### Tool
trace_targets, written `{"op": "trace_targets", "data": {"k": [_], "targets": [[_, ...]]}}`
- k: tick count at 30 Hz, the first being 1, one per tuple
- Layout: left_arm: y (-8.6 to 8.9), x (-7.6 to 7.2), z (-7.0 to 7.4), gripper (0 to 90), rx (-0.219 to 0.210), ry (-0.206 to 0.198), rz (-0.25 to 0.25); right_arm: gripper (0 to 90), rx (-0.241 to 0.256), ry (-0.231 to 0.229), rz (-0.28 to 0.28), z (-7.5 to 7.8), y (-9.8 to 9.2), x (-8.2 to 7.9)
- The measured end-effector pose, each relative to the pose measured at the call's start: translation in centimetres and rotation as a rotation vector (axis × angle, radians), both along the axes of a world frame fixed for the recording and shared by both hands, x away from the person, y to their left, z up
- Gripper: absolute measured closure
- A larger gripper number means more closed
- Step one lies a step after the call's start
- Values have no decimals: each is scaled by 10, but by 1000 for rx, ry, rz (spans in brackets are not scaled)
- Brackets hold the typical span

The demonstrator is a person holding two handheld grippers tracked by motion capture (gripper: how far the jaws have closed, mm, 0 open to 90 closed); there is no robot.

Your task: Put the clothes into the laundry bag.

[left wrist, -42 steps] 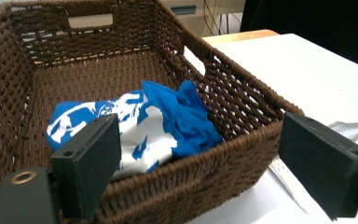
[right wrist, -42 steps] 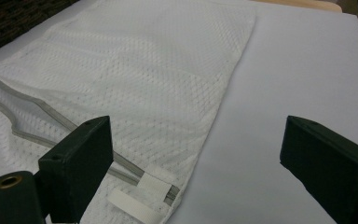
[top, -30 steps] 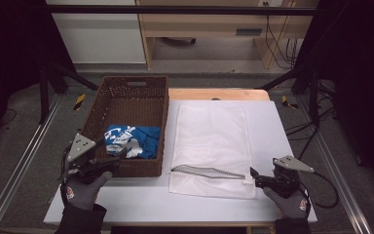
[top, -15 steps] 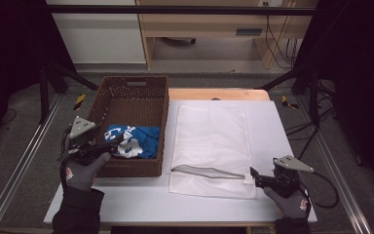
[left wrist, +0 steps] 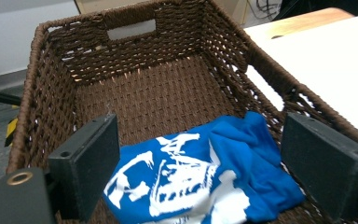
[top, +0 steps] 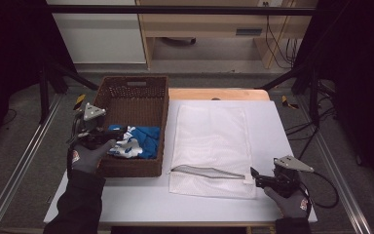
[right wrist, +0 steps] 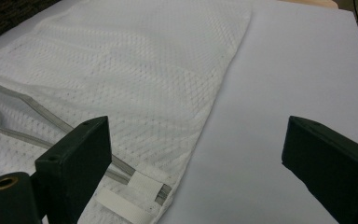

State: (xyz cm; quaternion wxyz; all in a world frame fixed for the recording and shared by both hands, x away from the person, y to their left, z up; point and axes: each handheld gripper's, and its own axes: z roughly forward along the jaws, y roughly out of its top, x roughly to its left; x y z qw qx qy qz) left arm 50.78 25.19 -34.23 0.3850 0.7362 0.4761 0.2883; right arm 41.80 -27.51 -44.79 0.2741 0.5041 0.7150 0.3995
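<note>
Directly ahead of the left gripper (left wrist: 200,186), its fingers (left wrist: 86,170) stand spread wide with nothing between them, poised inside the near end of the brown wicker basket (left wrist: 51,93). The blue shirt with white print (left wrist: 200,182) lies crumpled on the basket floor, just below and between those fingers, bunched against the near wall and slightly toward the wall that faces the worktop; its longer spread runs across the basket, roughly in line with the gap between the fingers. In the high view the left gripper (top: 106,142) hovers at the basket's left rim, just beside the shirt (top: 134,141), so this hand is plainly the nearer one. The right gripper (top: 254,179) sits well apart, low at the near right corner of the white mesh laundry bag (top: 214,141) on the white worktop (top: 272,122), its fingers (right wrist: 77,158) likewise spread and empty, the bag's zipper end (right wrist: 135,186) just beside the left one. Judgement: a short descent of the left fingers should reach the shirt.
</note>
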Motion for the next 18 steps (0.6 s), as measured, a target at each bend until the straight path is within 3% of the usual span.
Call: {"op": "trace_targets", "data": {"k": [6,10,15,18], "targets": [[-4,16,-4,125,40,26,-1,83,-1,-1,1,0,0,0],[-3,32,-7,133,26,48,7,82,-5,3,0,-2,0,1],[-4,39,-12,140,39,48,-1,81,-8,3,1,-2,0,1],[-7,44,-18,133,56,71,-13,80,-8,5,1,-2,0,1]]}}
